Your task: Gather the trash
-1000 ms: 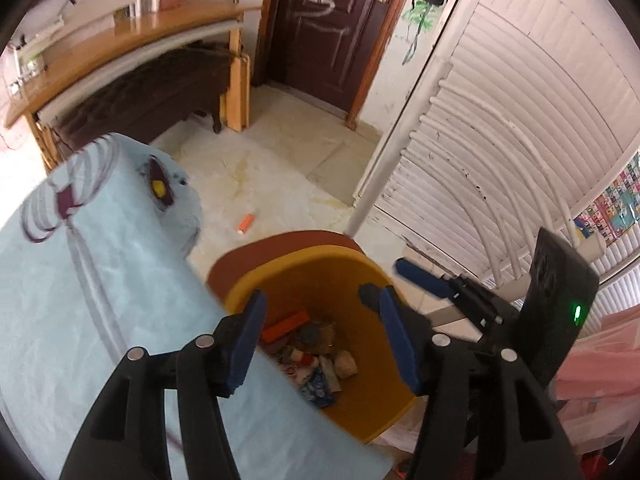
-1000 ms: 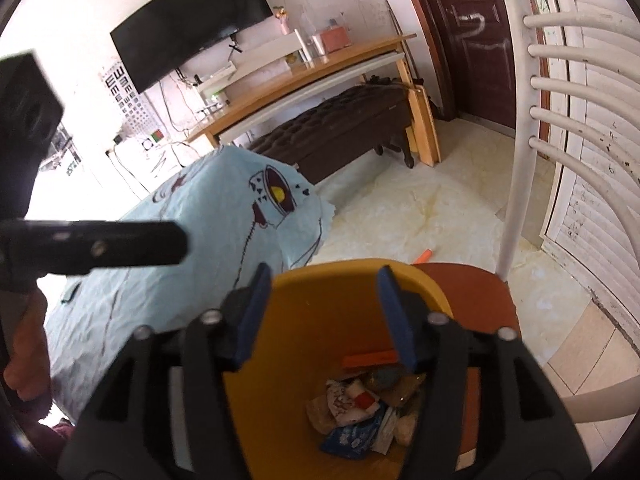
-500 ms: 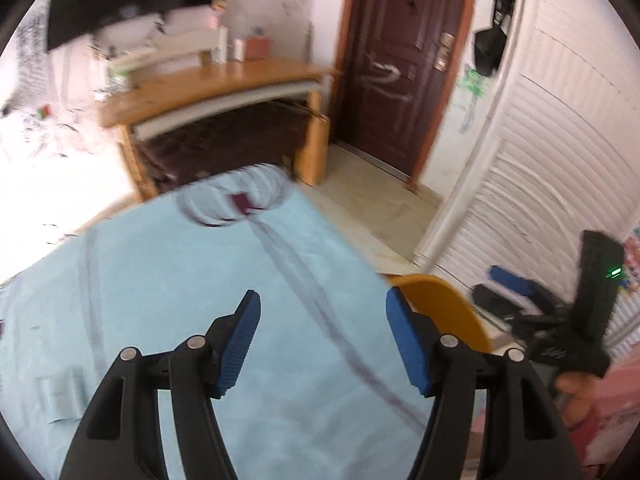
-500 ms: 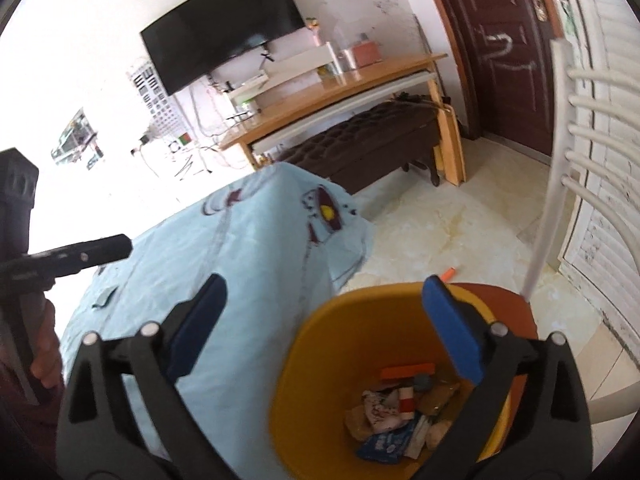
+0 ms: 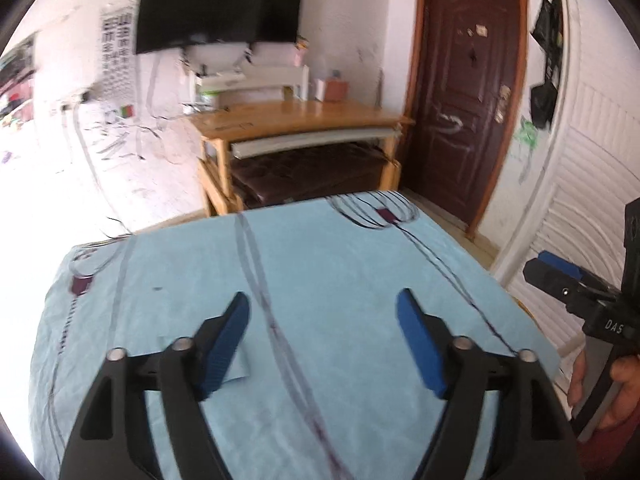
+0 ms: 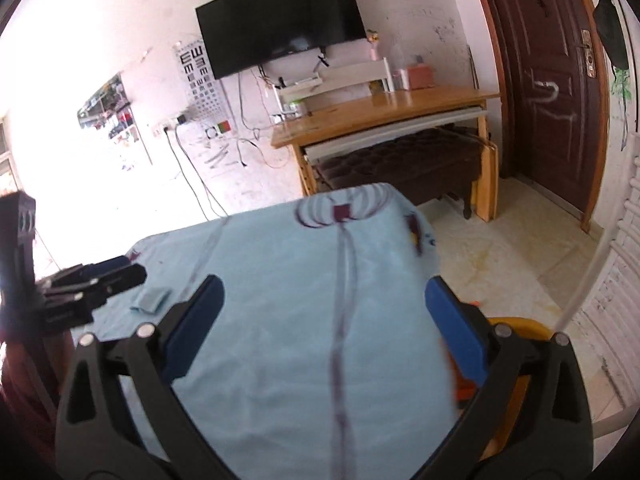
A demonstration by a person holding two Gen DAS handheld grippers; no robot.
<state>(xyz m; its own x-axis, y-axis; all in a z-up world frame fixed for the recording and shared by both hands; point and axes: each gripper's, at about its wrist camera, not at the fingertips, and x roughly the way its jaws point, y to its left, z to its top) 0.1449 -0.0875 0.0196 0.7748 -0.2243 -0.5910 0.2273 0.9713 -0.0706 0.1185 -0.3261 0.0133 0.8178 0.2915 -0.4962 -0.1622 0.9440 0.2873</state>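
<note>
Trash bin has dropped to the view's edge; both grippers, left gripper and right gripper, have swung back over the table, jaws apart and empty, for the next pickup.

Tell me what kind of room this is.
Most likely a lived-in room at home: a television hangs on the wall above a wooden desk, an eye chart beside it, and a table under a light blue cloth.

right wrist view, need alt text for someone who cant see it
The open right gripper hovers empty over a table covered by a light blue tablecloth, with the yellow trash bin at lower right. The left gripper enters from the left near a small blue scrap.
</note>
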